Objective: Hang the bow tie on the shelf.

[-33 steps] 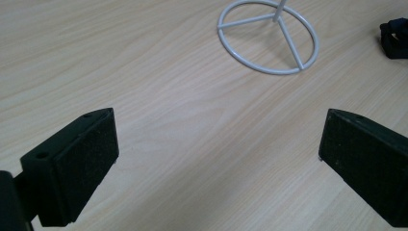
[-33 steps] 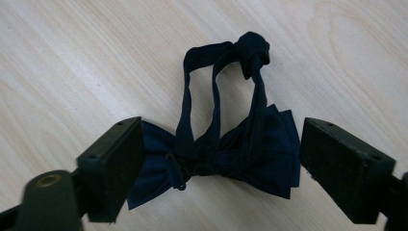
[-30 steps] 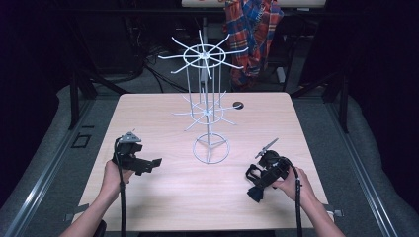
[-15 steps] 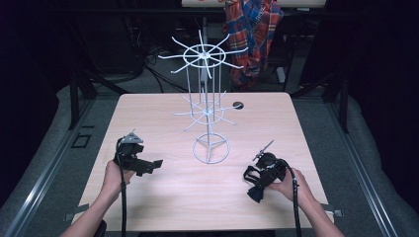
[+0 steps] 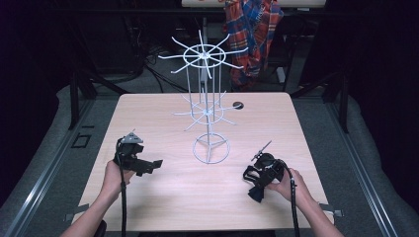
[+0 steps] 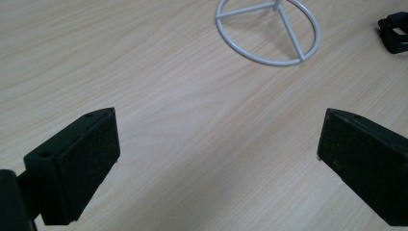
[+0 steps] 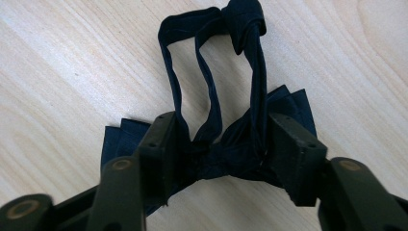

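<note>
Two grippers are working this wooden table (image 5: pixel 163 113), and the white wire display stand (image 5: pixel 210 113) is standing in the middle as our marker. Right of the stand's ring base, toward the person's edge, the right gripper (image 7: pixel 219 154) is pressing down over a black bow tie (image 7: pixel 226 149) that is lying flat on the wood. Its jaws have just been closing, and they are now squeezing the bow's knot from both sides, while the neck strap is looping away beyond them. Left of the stand's base, the left gripper (image 6: pixel 216 159) is hovering just above bare tabletop, jaws spread wide with nothing between them, aimed toward the ring base.
</note>
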`<act>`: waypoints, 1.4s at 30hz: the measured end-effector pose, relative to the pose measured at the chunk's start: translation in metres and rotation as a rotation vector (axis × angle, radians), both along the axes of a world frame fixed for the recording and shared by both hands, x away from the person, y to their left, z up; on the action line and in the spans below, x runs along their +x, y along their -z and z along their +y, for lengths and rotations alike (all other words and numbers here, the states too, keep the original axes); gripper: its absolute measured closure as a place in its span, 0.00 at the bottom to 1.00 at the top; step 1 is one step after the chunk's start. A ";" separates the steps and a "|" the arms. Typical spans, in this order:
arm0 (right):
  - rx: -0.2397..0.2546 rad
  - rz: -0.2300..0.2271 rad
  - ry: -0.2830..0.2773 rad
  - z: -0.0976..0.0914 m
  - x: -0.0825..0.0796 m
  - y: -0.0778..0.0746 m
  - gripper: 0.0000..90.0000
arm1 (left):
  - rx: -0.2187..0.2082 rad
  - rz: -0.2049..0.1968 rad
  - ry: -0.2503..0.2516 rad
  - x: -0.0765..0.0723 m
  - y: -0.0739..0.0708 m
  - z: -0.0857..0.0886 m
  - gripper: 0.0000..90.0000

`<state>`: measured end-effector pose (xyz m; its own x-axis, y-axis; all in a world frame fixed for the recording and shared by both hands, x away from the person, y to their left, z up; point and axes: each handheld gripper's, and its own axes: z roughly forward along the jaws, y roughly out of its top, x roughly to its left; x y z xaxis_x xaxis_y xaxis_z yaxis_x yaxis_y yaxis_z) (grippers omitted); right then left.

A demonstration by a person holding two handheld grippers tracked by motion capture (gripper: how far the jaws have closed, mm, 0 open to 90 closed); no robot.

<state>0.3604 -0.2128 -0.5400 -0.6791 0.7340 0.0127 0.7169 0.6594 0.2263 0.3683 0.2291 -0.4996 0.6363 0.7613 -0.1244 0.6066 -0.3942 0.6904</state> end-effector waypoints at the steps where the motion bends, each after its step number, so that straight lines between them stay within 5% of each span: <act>1: 0.001 -0.001 0.003 0.001 0.000 0.001 0.57 | 0.000 -0.001 -0.001 0.000 0.000 0.000 0.02; 10: 0.006 -0.010 0.010 0.001 -0.001 -0.001 0.72 | -0.001 -0.003 -0.003 0.000 0.001 -0.001 0.02; 12: 0.017 -0.017 0.010 0.001 -0.002 -0.001 0.78 | -0.002 -0.002 -0.003 0.000 0.001 -0.001 0.02; 13: -0.007 -0.037 0.009 0.001 -0.002 -0.002 0.90 | -0.002 -0.003 -0.004 0.000 0.001 0.000 0.02; 17: 0.027 -0.033 0.019 -0.001 -0.001 0.000 0.90 | -0.003 -0.003 -0.003 0.000 0.001 0.000 0.02; 24: 0.006 -0.053 0.004 -0.001 -0.002 -0.004 0.93 | -0.002 -0.001 -0.001 0.000 0.001 -0.001 0.02; 27: 0.050 -0.075 0.020 -0.002 -0.003 -0.007 0.93 | -0.003 0.002 0.000 0.001 0.001 -0.001 0.02; 42: 0.098 -0.204 0.021 -0.009 -0.008 -0.032 0.94 | -0.002 0.002 0.001 0.000 0.001 -0.001 0.02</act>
